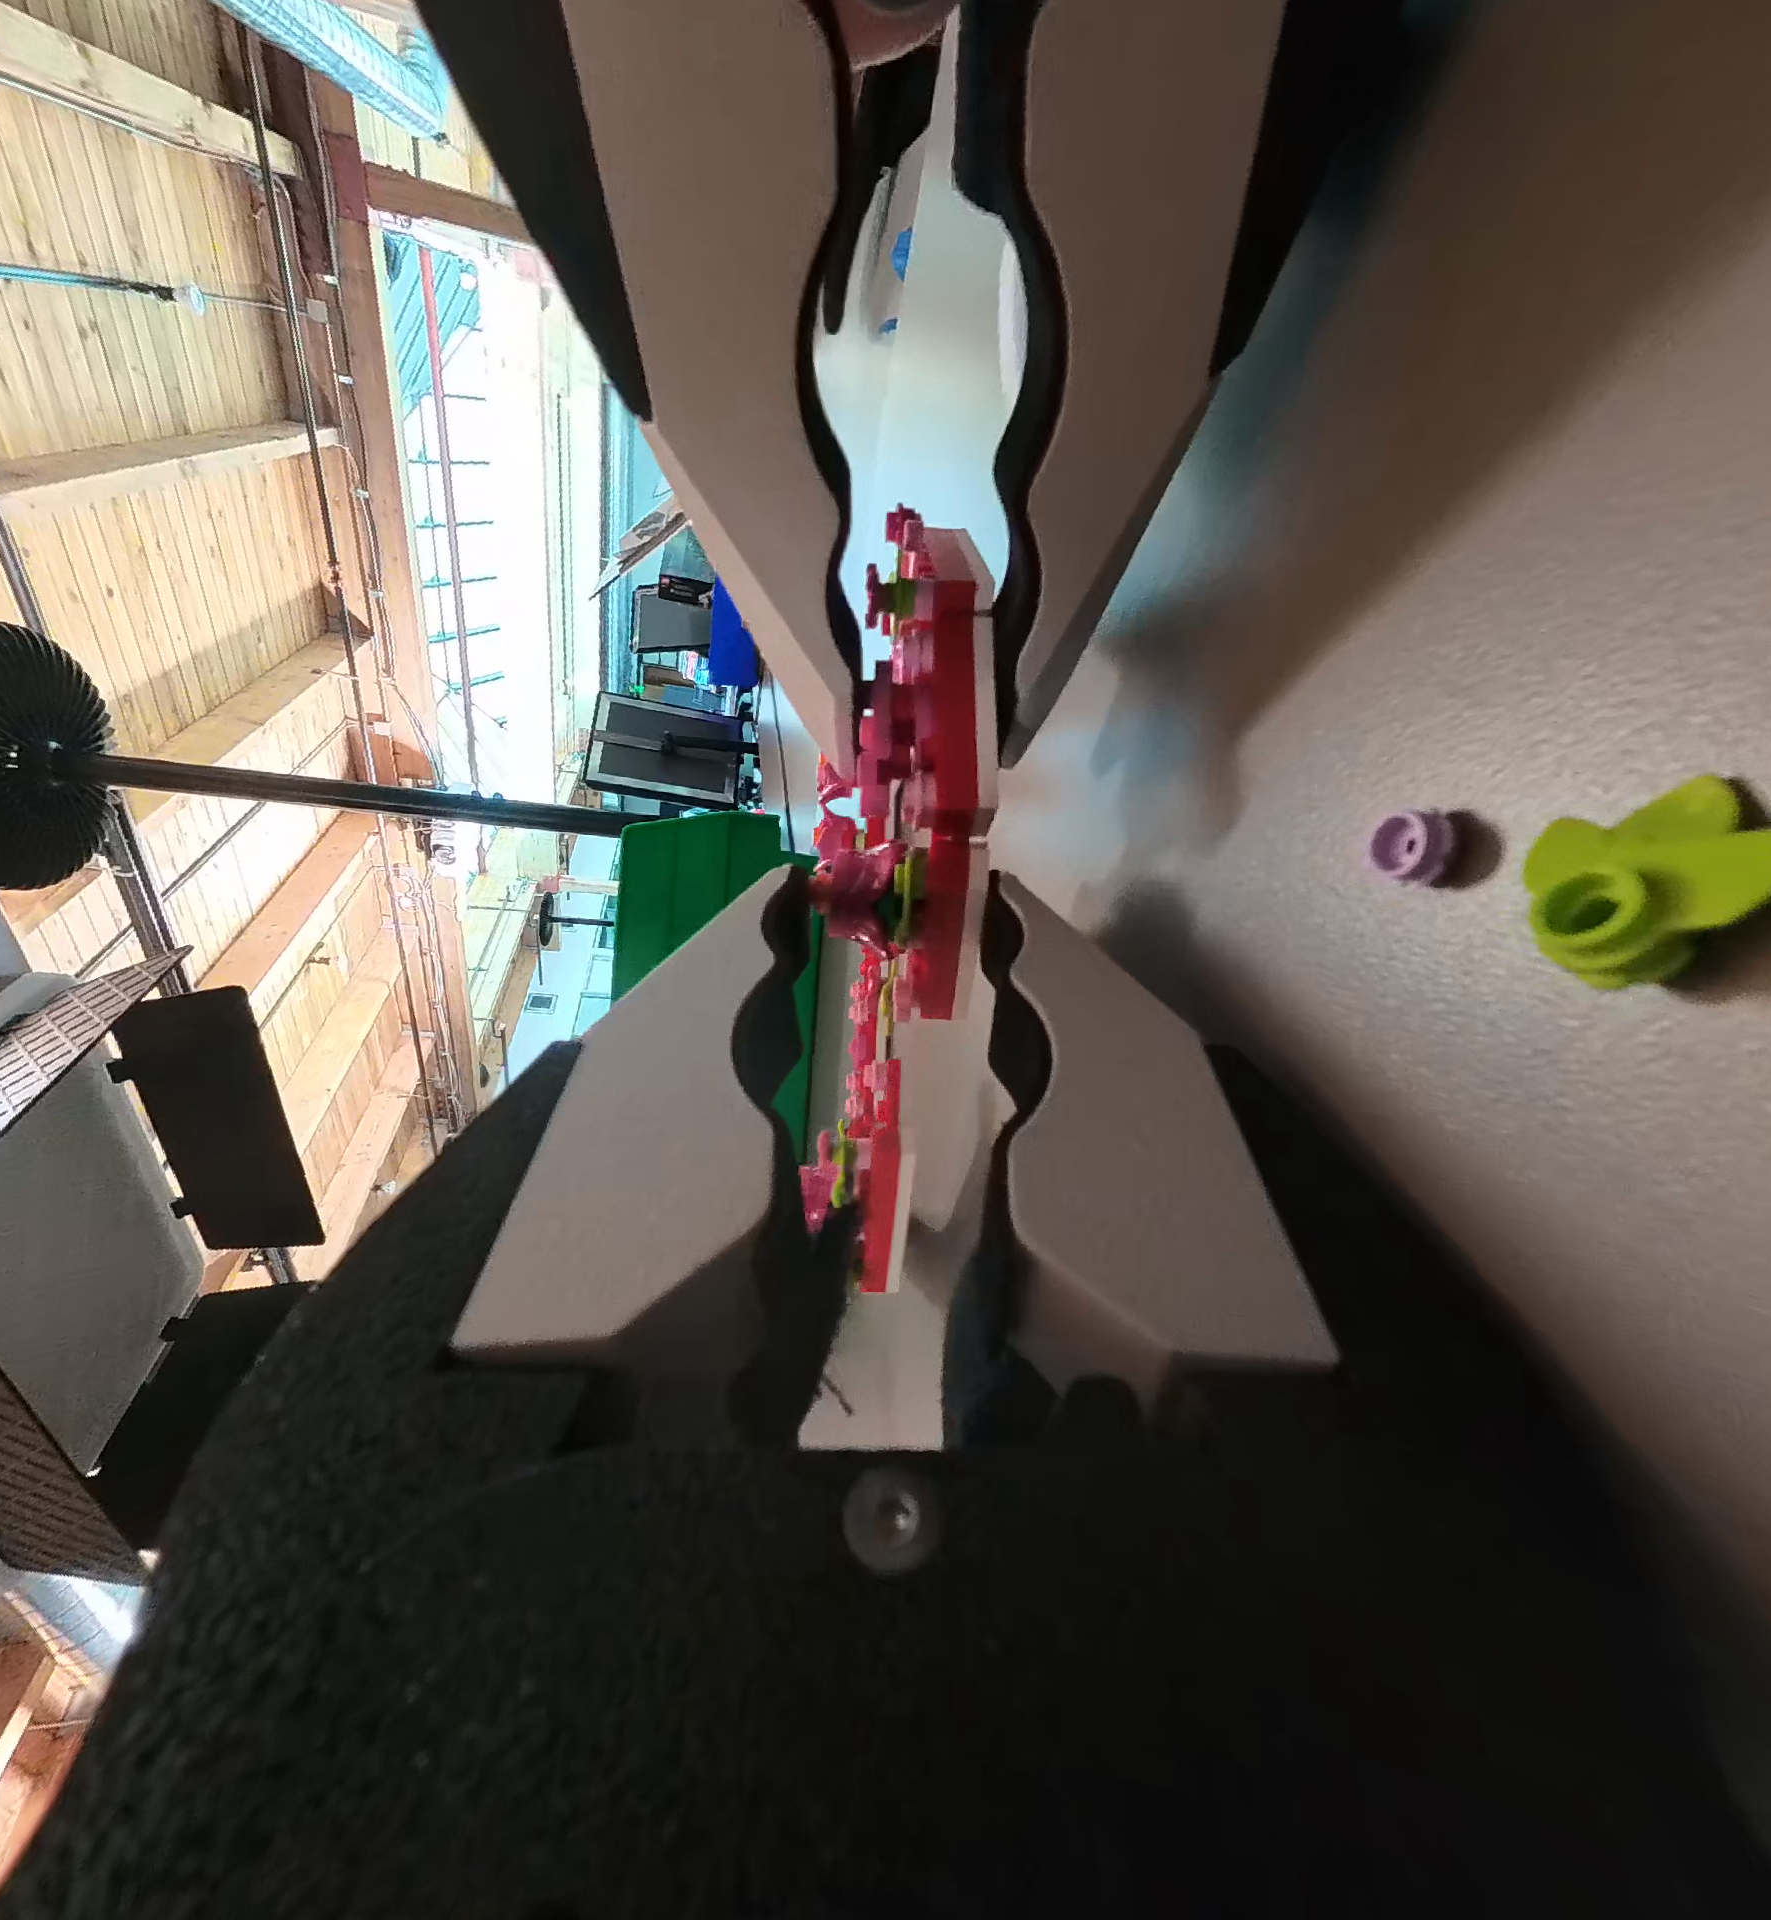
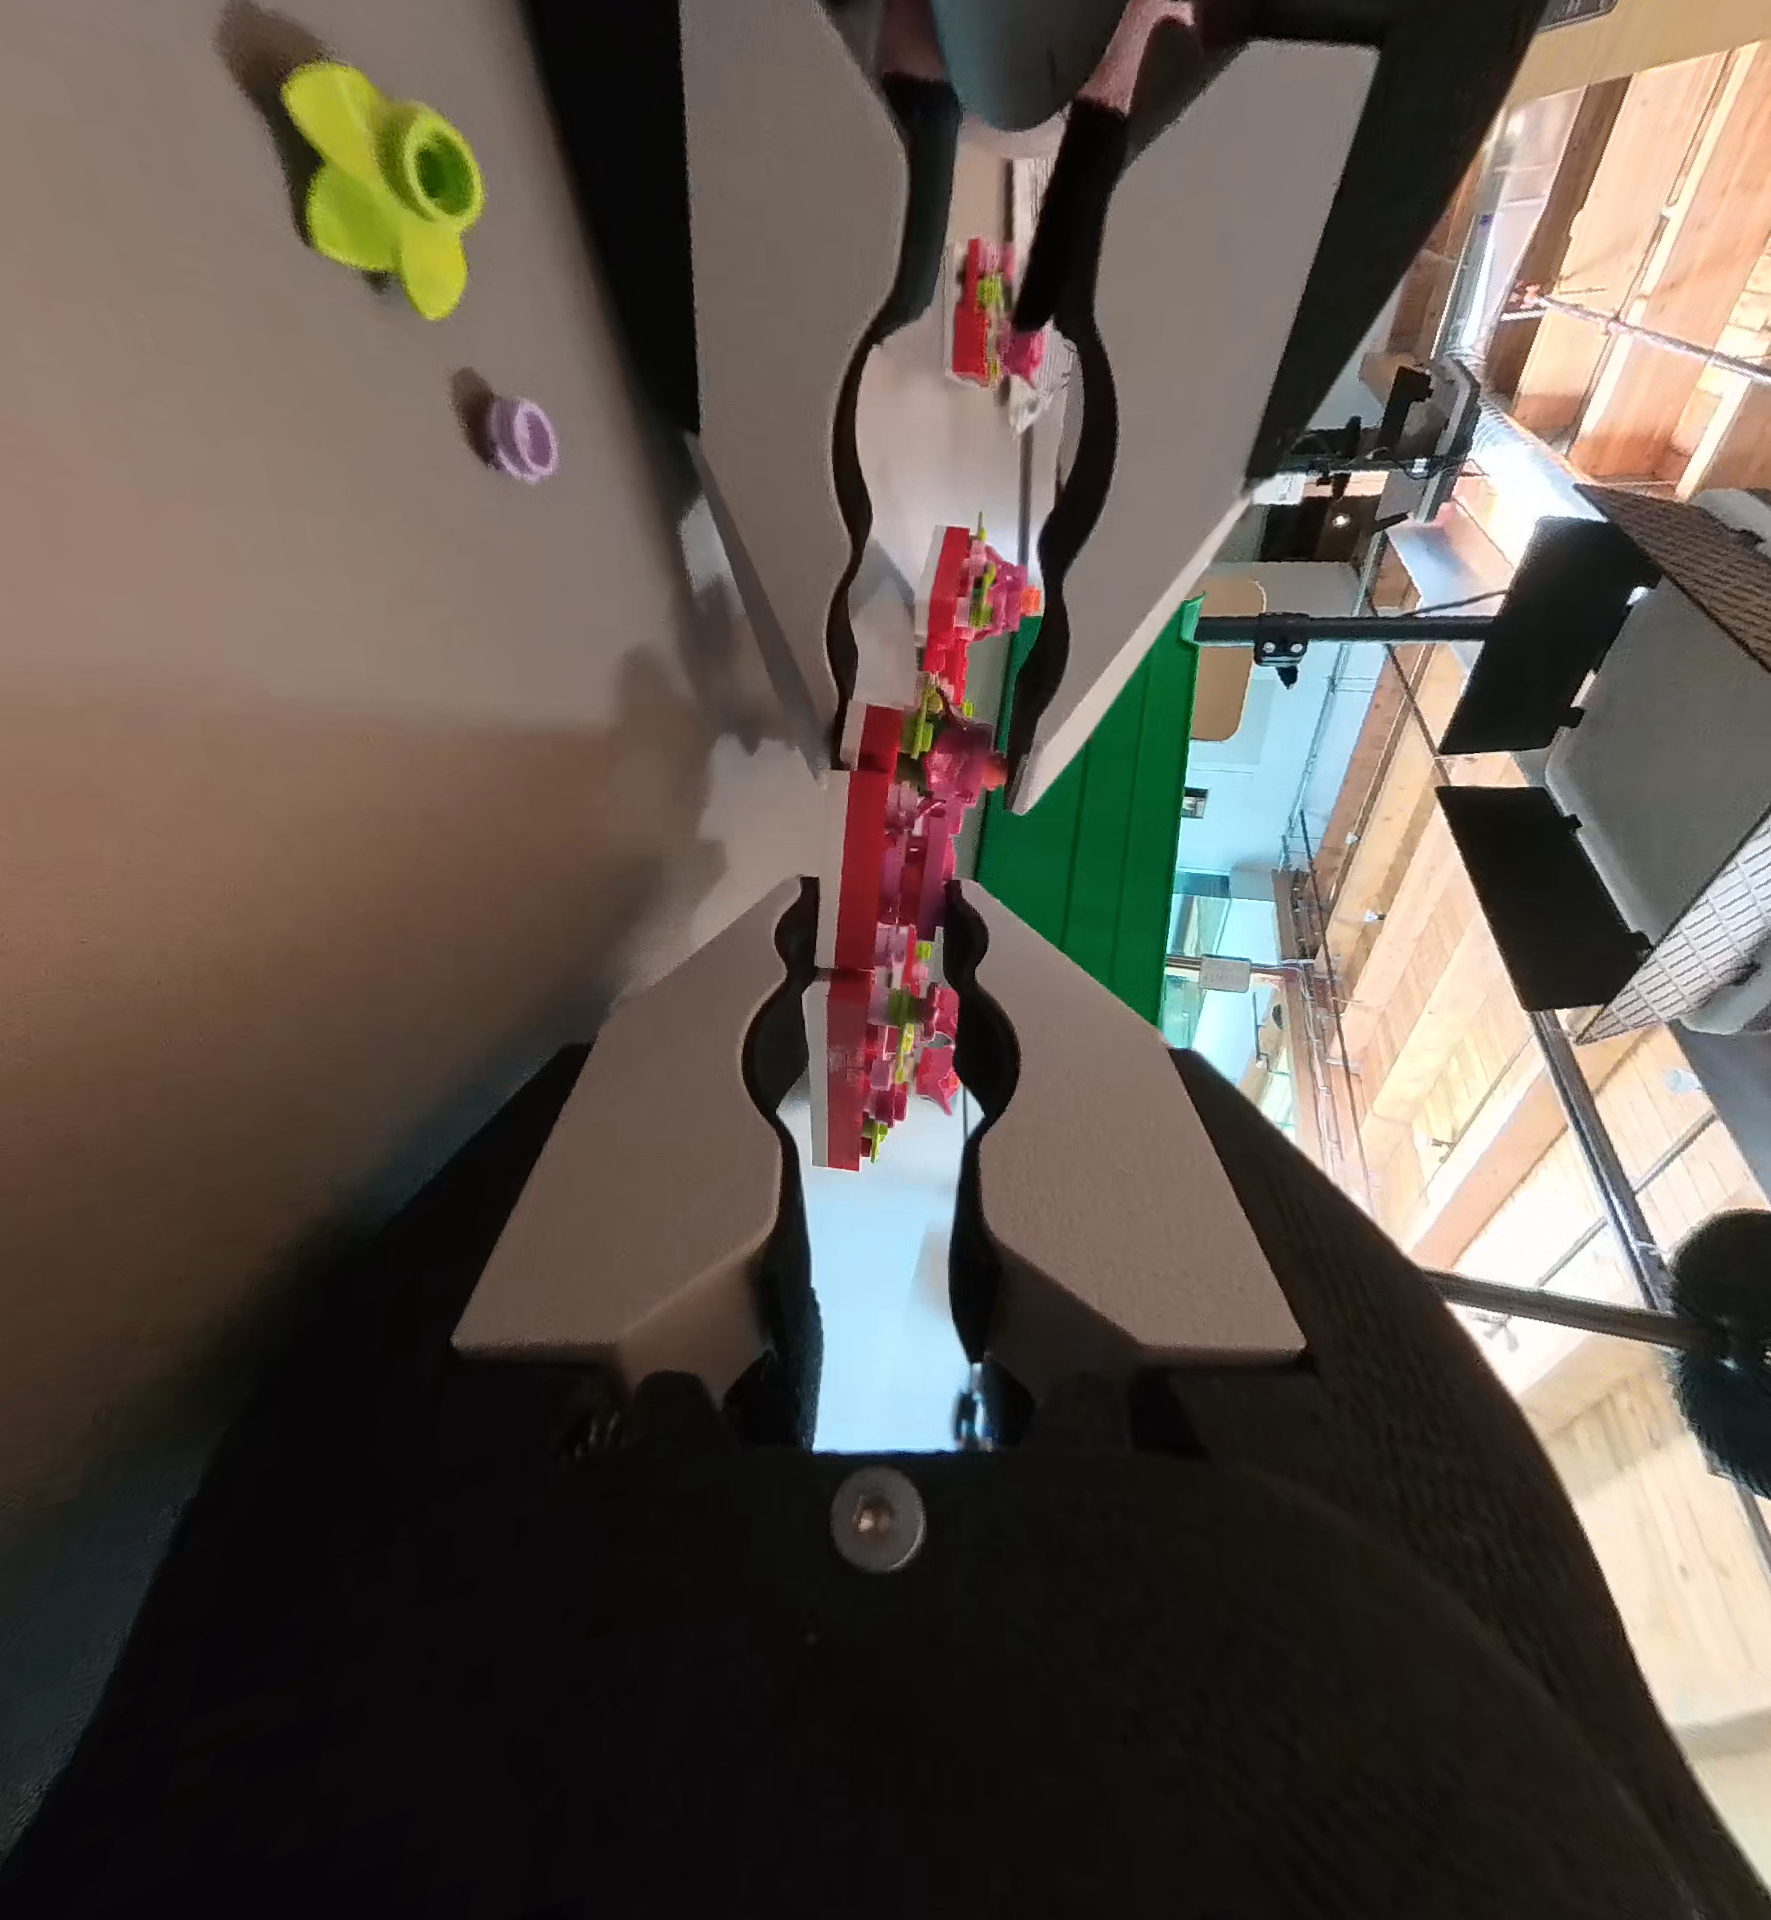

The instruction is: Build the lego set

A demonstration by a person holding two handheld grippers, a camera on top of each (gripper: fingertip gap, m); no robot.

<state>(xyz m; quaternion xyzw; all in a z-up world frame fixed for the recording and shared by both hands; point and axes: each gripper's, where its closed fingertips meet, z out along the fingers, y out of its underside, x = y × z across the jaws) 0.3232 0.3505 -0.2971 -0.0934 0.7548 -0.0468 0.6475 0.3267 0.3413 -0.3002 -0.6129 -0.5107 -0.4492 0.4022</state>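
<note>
A flat red lego assembly [image 1: 948, 748] topped with pink flowers and lime bits stands on edge against the white table [image 1: 1483, 520]. My left gripper [image 1: 896, 881] is shut on its near part. My right gripper [image 1: 928, 748] comes in from the opposite side and clamps the far part. In the right wrist view my right gripper [image 2: 881, 894] is shut on the same assembly [image 2: 865, 831], with the left gripper [image 2: 917, 774] just beyond. A lime leaf piece [image 1: 1650, 883] [image 2: 393, 187] and a lilac round stud [image 1: 1416, 847] [image 2: 522, 436] lie loose on the table.
A green board [image 1: 694, 894] [image 2: 1099, 810] stands behind the assembly. Another small red and pink lego section [image 2: 985, 312] lies farther along the table. A studio light [image 2: 1691, 790] on a stand and a black round reflector [image 1: 8, 753] are off the table edge. The grippers are tip to tip, or close to it.
</note>
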